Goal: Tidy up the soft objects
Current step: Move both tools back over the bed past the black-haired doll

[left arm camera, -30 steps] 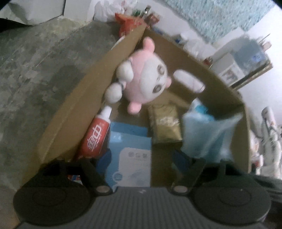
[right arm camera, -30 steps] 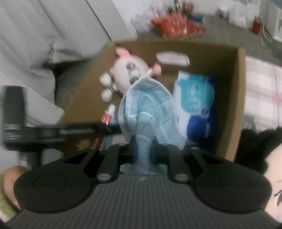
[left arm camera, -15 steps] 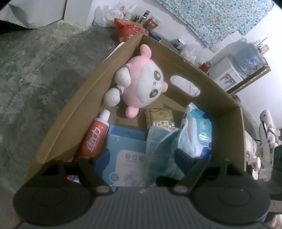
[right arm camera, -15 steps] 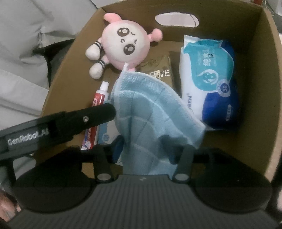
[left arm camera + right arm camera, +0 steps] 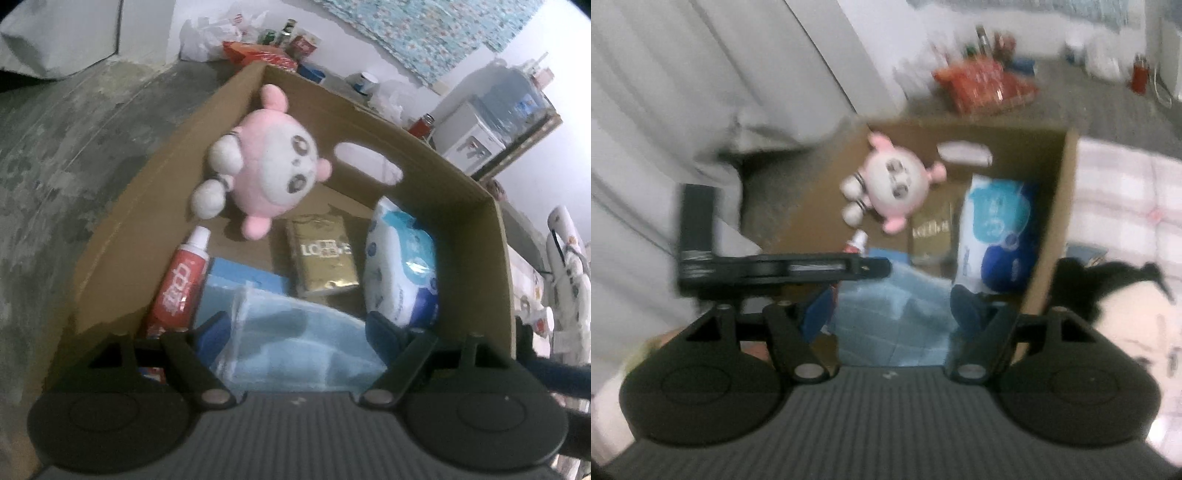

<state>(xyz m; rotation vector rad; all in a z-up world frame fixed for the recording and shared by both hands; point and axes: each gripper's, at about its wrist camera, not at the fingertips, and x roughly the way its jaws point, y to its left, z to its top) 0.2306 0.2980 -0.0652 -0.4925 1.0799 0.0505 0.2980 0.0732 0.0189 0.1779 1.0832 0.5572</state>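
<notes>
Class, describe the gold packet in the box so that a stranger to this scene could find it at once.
Find the open cardboard box on the floor. On its bottom, past the blue cloth, the gold packet lies flat between the red toothpaste tube and the blue-and-white wipes pack. It alone is shiny gold.

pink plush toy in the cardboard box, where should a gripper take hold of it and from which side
Probably the round pink and white plush toy is best pinched across its body from above. It leans against the brown cardboard box wall at the far corner, so a side approach is blocked there. Its white paws and small pink ears look too small for a firm hold.
</notes>
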